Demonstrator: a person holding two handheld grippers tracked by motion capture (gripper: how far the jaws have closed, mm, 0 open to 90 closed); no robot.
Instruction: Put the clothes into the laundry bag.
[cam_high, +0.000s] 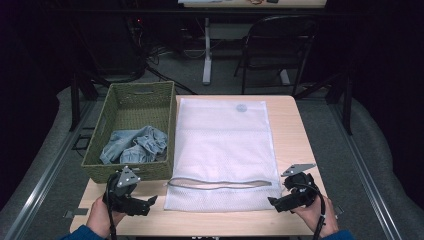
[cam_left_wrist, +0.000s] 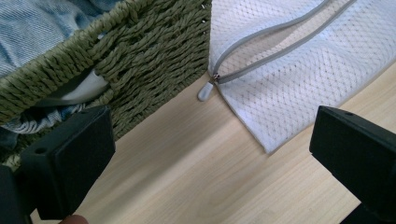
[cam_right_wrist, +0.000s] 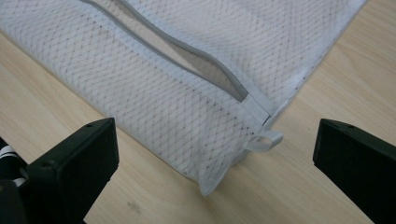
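Observation:
A white mesh laundry bag lies flat on the wooden table, its grey zipper open along the near end. The zipper pull rests at the bag's left corner, and a small loop sticks out at the right corner. A green woven basket to the left holds blue denim clothes. My left gripper stands open near the basket's front corner, nothing between its jaws. My right gripper is open too, just off the bag's near right corner.
A black folding chair and a white table leg stand beyond the far edge. Metal rails run along both sides of the table. Bare wood shows along the near edge and to the right of the bag.

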